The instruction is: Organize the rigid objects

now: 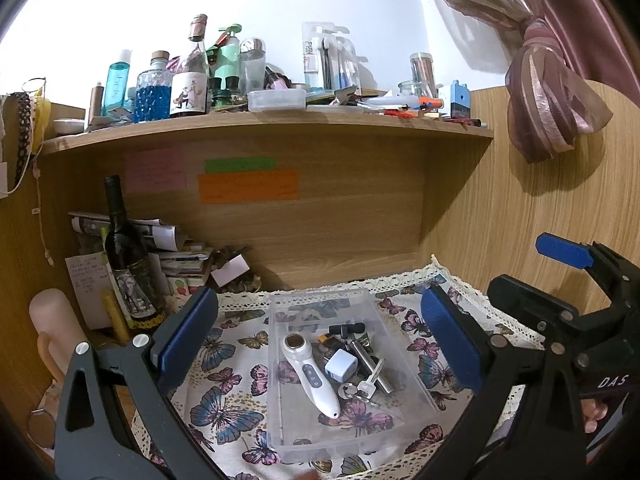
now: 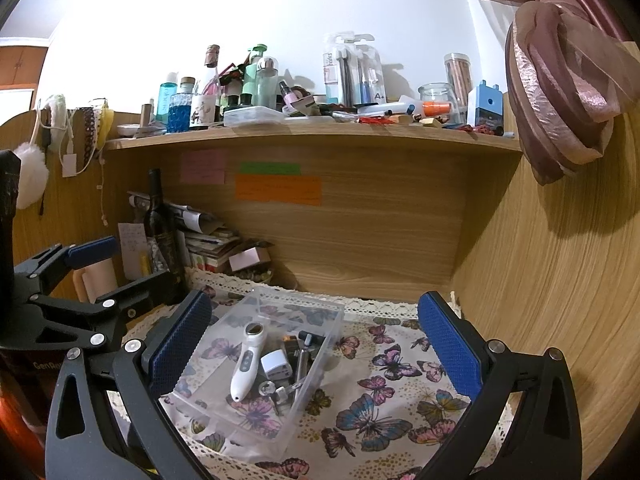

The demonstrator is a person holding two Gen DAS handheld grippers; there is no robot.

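The clear plastic tray [image 1: 412, 384] sits lower centre in both views on the butterfly cloth [image 2: 384, 392]. It looks light, stiff and slick; grip a rim wall (not the floor). Inside: white handheld device [image 1: 310, 372], white charger cube [image 1: 340, 364], keys [image 1: 360, 388], small dark items. Left gripper [image 1: 320, 336] and right gripper [image 2: 316, 344] hover spread wide, empty.

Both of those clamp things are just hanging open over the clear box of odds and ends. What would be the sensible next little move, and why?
Probably pull both back and stop. The clear tray already holds the white handheld device, white charger cube and keys. The left hand-held gripper and right hand-held gripper are both open and empty, and nothing loose shows on the butterfly cloth.
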